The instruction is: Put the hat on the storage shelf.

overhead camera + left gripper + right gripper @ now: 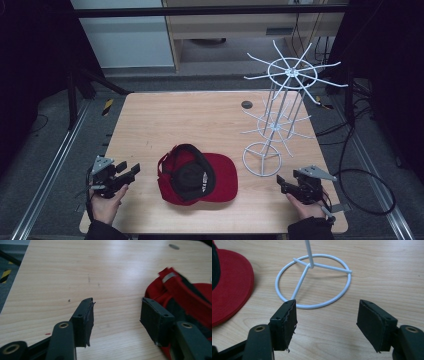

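Table (165, 115): wooden, bearing everything listed. Wire rack (280, 110): white, standing upright at far right, pegs bare. Red cap (197, 176): lying upside down at centre front, beside the rack's ring base. Left gripper (131, 171), right gripper (280, 183): both gaping wide, holding nothing, flanking the cap. Advice: pinch the brim edge, keeping fabric flat.

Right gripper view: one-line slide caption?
Open right gripper faces the white wire rack's ring base; red cap's brim at left.
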Action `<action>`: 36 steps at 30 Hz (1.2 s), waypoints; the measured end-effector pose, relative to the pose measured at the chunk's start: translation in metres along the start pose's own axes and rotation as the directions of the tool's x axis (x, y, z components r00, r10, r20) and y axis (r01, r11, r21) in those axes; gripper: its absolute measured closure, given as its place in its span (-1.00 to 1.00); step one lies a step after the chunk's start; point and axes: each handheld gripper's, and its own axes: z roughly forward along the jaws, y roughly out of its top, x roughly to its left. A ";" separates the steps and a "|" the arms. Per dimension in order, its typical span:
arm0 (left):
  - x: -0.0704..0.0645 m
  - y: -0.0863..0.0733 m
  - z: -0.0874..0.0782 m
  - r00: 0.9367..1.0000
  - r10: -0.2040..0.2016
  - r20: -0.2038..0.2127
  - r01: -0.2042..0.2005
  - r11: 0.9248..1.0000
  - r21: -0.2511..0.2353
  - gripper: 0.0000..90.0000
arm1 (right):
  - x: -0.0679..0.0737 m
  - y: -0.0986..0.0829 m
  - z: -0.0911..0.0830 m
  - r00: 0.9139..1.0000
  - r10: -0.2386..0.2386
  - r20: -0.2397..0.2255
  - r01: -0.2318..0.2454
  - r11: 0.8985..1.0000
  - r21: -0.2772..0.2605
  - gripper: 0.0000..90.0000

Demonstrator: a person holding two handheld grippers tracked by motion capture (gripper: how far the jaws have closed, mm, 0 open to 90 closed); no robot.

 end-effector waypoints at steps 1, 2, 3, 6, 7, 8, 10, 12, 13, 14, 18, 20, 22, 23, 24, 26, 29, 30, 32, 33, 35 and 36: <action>-0.003 0.001 -0.002 1.000 0.005 0.005 -0.005 1.000 -0.008 -0.02 | 0.001 0.000 0.000 1.000 -0.004 0.001 0.004 1.000 0.003 -0.27; -0.007 0.003 -0.004 1.000 0.010 0.012 -0.010 1.000 -0.015 -0.01 | 0.003 0.000 0.000 1.000 -0.006 -0.006 0.006 1.000 0.007 -0.27; -0.010 0.004 -0.005 1.000 0.015 0.015 -0.015 1.000 -0.016 0.01 | 0.005 0.000 -0.001 1.000 -0.009 -0.017 0.009 1.000 0.010 -0.26; -0.019 0.008 -0.009 0.999 0.027 0.037 -0.026 0.999 -0.026 0.03 | 0.013 -0.001 -0.002 0.999 -0.021 -0.034 0.022 1.000 0.012 -0.24; -0.021 0.009 -0.010 0.999 0.032 0.042 -0.031 0.999 -0.025 0.03 | 0.015 -0.001 -0.002 0.999 -0.030 -0.038 0.030 0.999 0.014 -0.23; -0.024 0.010 -0.011 0.998 0.036 0.051 -0.034 0.999 -0.026 0.04 | 0.018 -0.001 -0.003 0.998 -0.035 -0.046 0.036 0.999 0.013 -0.21; -0.029 0.012 -0.012 0.997 0.044 0.066 -0.043 0.999 -0.022 0.07 | 0.025 0.000 -0.003 0.997 -0.045 -0.065 0.047 0.999 0.017 -0.18; -0.031 0.013 -0.013 0.996 0.048 0.073 -0.046 0.999 -0.020 0.09 | 0.034 0.002 -0.002 0.994 -0.059 -0.088 0.061 0.998 0.020 -0.17; -0.033 0.014 -0.013 0.996 0.050 0.077 -0.048 0.999 -0.022 0.10 | 0.037 0.002 -0.001 0.994 -0.060 -0.094 0.062 0.998 0.019 -0.16; -0.037 0.016 -0.015 0.995 0.045 0.092 -0.043 0.999 -0.026 0.11 | 0.040 0.003 0.000 0.992 -0.068 -0.105 0.071 0.997 0.018 -0.16; -0.045 0.020 -0.014 0.992 0.054 0.111 -0.051 0.998 -0.027 0.12 | 0.051 0.003 0.003 0.987 -0.079 -0.141 0.084 0.996 0.024 -0.15; -0.053 0.021 -0.011 0.990 0.068 0.124 -0.067 0.998 -0.017 0.12 | 0.059 0.004 0.005 0.982 -0.081 -0.168 0.087 0.996 0.027 -0.15; -0.058 0.021 -0.008 0.988 0.075 0.135 -0.076 0.997 -0.003 0.12 | 0.064 0.005 0.006 0.979 -0.089 -0.185 0.095 0.995 0.023 -0.15; -0.060 0.021 -0.006 0.987 0.076 0.140 -0.078 0.997 0.009 0.12 | 0.067 0.005 0.006 0.978 -0.091 -0.190 0.097 0.995 0.023 -0.15; -0.062 0.021 -0.004 0.987 0.077 0.141 -0.081 0.996 0.022 0.12 | 0.069 0.005 0.007 0.976 -0.092 -0.195 0.099 0.995 0.023 -0.15; -0.066 0.020 0.001 0.985 0.091 0.148 -0.098 0.994 0.044 0.12 | 0.073 0.006 0.010 0.974 -0.092 -0.205 0.099 0.995 0.022 -0.15; -0.069 0.019 0.005 0.984 0.097 0.151 -0.109 0.991 0.072 0.16 | 0.079 0.007 0.014 0.971 -0.093 -0.219 0.101 0.995 0.026 -0.15; -0.070 0.016 0.010 0.984 0.097 0.149 -0.113 0.988 0.103 0.19 | 0.081 0.008 0.016 0.970 -0.095 -0.223 0.103 0.994 0.027 -0.15; -0.069 0.015 0.012 0.985 0.095 0.146 -0.112 0.987 0.118 0.23 | 0.083 0.008 0.017 0.969 -0.098 -0.228 0.107 0.994 0.028 -0.15; -0.068 0.013 0.014 0.985 0.086 0.147 -0.106 0.985 0.136 0.30 | 0.085 0.009 0.019 0.966 -0.103 -0.235 0.113 0.993 0.028 -0.15; -0.065 0.009 0.018 0.987 0.089 0.133 -0.111 0.979 0.168 0.44 | 0.091 0.010 0.023 0.964 -0.107 -0.245 0.118 0.993 0.031 -0.17; -0.065 0.009 0.018 0.987 0.089 0.133 -0.111 0.979 0.168 0.49 | 0.091 0.010 0.023 0.964 -0.107 -0.245 0.118 0.993 0.031 -0.17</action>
